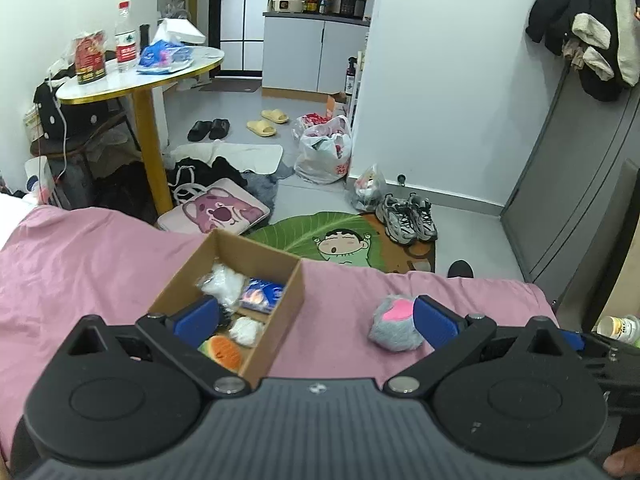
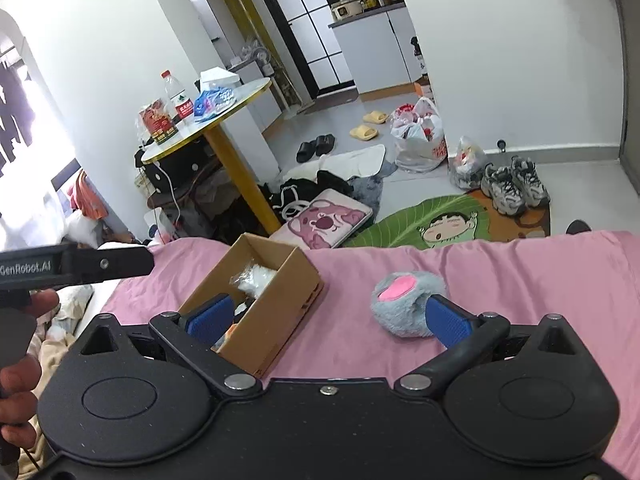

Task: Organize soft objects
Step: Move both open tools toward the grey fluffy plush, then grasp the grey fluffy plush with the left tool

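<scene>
Both pairs of tongs, left (image 1: 316,316) and right (image 2: 326,316), hang wide open and empty over a pink-sheeted bed (image 1: 80,264), where one fluffy grey plush paw with a pink pad (image 2: 406,302) lies alone near the foot edge, apart from an open brown cardboard box (image 1: 280,312) to its left. The likely step is to lift the paw into the box; centring the right tongs over it and squeezing gently should keep the fur from slipping. Counted in the box: two white fluffy bundles, one blue packet, one orange-and-green plush.
</scene>
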`<action>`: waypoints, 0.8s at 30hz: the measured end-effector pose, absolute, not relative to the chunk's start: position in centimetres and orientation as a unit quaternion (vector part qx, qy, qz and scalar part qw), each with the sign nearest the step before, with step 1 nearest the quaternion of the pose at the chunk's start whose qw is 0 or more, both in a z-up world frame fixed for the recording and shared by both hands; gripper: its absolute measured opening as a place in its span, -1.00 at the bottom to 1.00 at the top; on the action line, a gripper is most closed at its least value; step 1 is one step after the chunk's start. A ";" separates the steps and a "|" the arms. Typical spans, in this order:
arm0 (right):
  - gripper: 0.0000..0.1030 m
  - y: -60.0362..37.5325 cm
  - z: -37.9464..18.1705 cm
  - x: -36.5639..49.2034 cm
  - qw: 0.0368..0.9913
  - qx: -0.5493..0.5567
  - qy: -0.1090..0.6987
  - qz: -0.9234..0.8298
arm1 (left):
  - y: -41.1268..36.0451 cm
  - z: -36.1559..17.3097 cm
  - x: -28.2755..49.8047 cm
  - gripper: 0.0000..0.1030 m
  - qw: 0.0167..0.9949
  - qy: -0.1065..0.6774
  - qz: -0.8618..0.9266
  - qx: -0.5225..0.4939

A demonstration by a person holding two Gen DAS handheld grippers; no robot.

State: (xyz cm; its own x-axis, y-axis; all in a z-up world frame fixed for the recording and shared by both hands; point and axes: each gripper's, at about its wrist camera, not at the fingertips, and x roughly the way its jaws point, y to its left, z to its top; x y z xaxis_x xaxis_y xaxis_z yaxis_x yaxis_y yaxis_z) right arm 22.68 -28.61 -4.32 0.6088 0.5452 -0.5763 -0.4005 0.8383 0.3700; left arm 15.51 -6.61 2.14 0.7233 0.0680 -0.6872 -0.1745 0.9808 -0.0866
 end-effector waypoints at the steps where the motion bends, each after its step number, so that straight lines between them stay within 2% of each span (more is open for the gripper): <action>1: 1.00 -28.9 -4.4 22.8 0.893 0.100 0.351 0.262 | -7.2 2.0 15.8 0.99 0.924 0.370 0.065 -0.069; 11: 0.99 -33.0 -7.7 24.4 0.897 0.157 0.355 0.211 | -10.6 -0.3 18.4 0.99 0.920 0.382 0.079 -0.040; 22: 0.98 -35.6 -13.1 26.9 0.869 0.240 0.390 0.187 | -13.3 -5.7 22.4 0.93 0.896 0.439 0.068 -0.013; 23: 0.92 -35.5 -13.7 27.2 0.867 0.243 0.395 0.181 | -13.5 -6.2 22.9 0.89 0.894 0.444 0.064 -0.010; 24: 0.76 -35.3 -14.3 27.5 0.862 0.249 0.404 0.176 | -13.7 -6.6 23.4 0.83 0.893 0.446 0.064 -0.007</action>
State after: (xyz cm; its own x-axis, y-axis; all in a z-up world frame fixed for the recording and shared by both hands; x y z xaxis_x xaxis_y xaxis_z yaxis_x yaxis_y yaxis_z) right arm 27.50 -35.30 -14.25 0.6111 0.5041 -0.6103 -0.1015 0.8145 0.5712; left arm 23.43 -13.74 -6.62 0.5948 0.1077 -0.7967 -0.1196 0.9918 0.0448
